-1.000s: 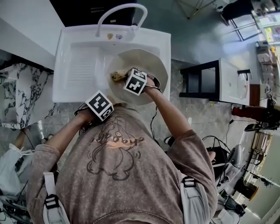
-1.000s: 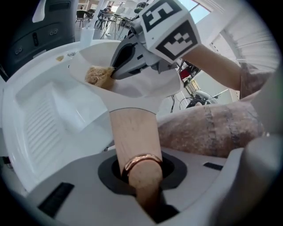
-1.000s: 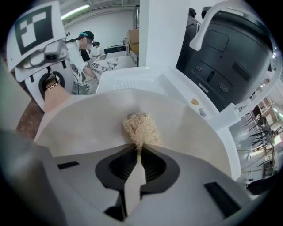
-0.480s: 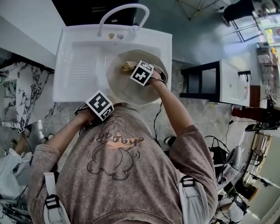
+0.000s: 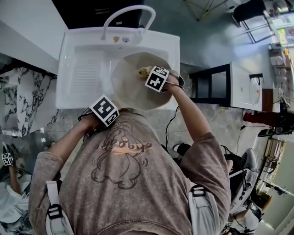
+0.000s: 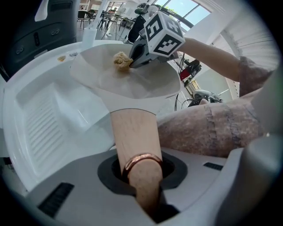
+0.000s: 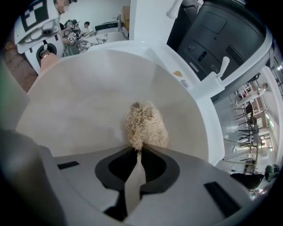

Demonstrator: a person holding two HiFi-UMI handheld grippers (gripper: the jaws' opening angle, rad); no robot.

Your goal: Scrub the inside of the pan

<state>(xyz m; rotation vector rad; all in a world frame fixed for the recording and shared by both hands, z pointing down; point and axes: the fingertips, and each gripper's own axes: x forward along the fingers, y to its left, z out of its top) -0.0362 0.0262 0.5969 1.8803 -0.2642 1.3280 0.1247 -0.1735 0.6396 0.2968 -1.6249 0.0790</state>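
Observation:
A cream pan (image 5: 128, 89) lies tilted in the white sink (image 5: 76, 39). Its wooden handle (image 6: 135, 137) runs back into my left gripper (image 6: 143, 176), which is shut on it near the copper ring. My right gripper (image 5: 148, 73) is inside the pan at its far right part, shut on a tan fibrous scrubber (image 7: 146, 126). The scrubber presses against the pan's inner wall (image 7: 79, 101). In the left gripper view the scrubber (image 6: 122, 60) and the right gripper (image 6: 140, 49) show at the pan's far side. My left gripper (image 5: 110, 109) stays at the sink's near edge.
A curved white faucet (image 5: 128, 11) stands at the back of the sink, and a ribbed drainboard (image 5: 85, 73) fills its left half. A black and white cabinet (image 5: 220, 85) stands to the right. A marble counter (image 5: 23, 101) lies at the left.
My right gripper has slid the scrubber across the pan's inside, from the left part toward the far right. The left gripper and the handle have stayed put.

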